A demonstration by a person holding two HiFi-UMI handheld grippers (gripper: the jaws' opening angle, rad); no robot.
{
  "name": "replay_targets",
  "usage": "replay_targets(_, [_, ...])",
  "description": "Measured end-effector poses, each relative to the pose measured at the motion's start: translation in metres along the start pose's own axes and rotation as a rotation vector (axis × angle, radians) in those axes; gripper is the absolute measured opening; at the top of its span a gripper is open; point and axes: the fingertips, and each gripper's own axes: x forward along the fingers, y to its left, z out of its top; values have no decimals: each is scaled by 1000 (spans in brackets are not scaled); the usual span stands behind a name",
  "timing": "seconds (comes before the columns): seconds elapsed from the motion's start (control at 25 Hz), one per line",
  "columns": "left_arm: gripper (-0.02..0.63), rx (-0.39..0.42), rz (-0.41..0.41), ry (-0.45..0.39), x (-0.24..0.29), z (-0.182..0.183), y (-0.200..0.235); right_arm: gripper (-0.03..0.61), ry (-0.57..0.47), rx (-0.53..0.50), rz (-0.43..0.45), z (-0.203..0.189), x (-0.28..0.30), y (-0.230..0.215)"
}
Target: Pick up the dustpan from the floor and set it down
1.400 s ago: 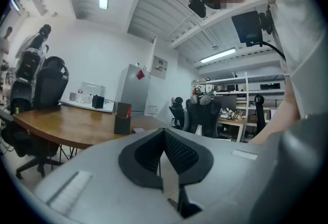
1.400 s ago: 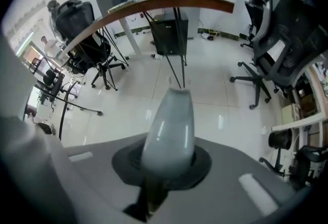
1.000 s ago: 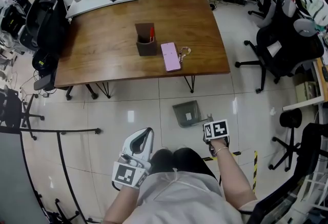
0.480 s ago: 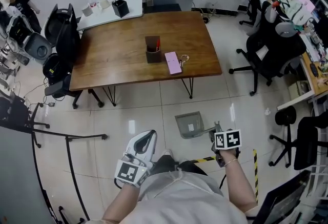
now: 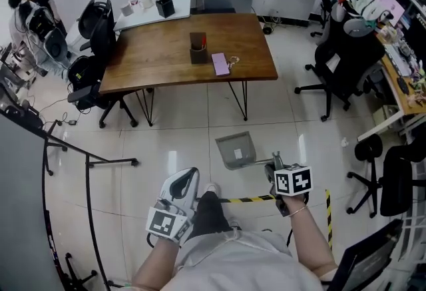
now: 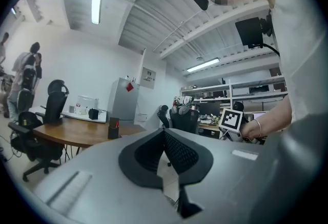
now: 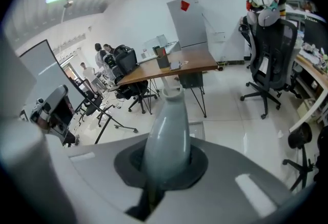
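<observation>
In the head view the grey dustpan [image 5: 235, 149] hangs above the tiled floor, its pan pointing toward the table. Its handle [image 5: 266, 163] runs back to my right gripper [image 5: 275, 168], which is shut on it. In the right gripper view the pale grey handle [image 7: 167, 130] stands up between the dark pads of that gripper [image 7: 165, 169], and part of the pan [image 7: 197, 129] shows behind it. My left gripper [image 5: 186, 181] is at the lower left, beside the person's legs. It is shut with nothing in it, its pads [image 6: 179, 154] meeting in the left gripper view.
A wooden table [image 5: 160, 63] with a pen holder [image 5: 198, 48] and a pink case [image 5: 220, 63] stands ahead. Office chairs are at the right [image 5: 339, 56] and left [image 5: 93, 33]. A black metal rack [image 5: 86, 163] stands at the left. Yellow-black tape [image 5: 249, 199] marks the floor.
The person has straightened up and the floor and table look farther off. My right gripper has risen with the dustpan hanging from it. My left gripper rose too, still shut.
</observation>
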Motion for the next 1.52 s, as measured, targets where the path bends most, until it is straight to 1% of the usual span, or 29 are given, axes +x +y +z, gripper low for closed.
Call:
replay_targets(0.12, [15, 8, 45, -8, -29, 0, -27, 0, 5, -48, 23, -21, -22, 12])
replay_targets(0.28, [15, 18, 44, -24, -51, 10, -56, 0, 12, -40, 24, -47, -43, 14])
replay_targets(0.4, [15, 28, 37, -34, -64, 15, -63, 0, 3, -33, 15, -60, -49, 18])
replay_targets(0.6, [15, 12, 48, -16, -75, 7, -61, 0, -1, -41, 0, -73, -54, 26])
replay_targets(0.68, [15, 11, 62, -18, -78, 5, -57, 0, -16, -15, 3, -72, -56, 27])
replay_targets(0.76, [15, 4, 68, -42, -83, 8, -59, 0, -26, 2, 8, -72, -60, 26])
replay_targets(0.96, [15, 11, 41, -82, -85, 15, -70, 0, -47, -3, 18, -71, -67, 22])
replay_targets(1.16, [15, 25, 56, -92, -82, 20, -73, 0, -47, -22, 31, -69, -69, 19])
replay_targets(1.28, [15, 36, 63, -95, -74, 22, -73, 1, -47, -9, 47, -69, -67, 14])
replay_targets(1.44, [15, 84, 66, -82, -62, 19, -73, 2, -45, -11, 71, -63, -59, 7])
replay_targets(1.52, [15, 92, 71, -69, -56, 13, -70, 2, -40, -24, 79, -59, -52, 4])
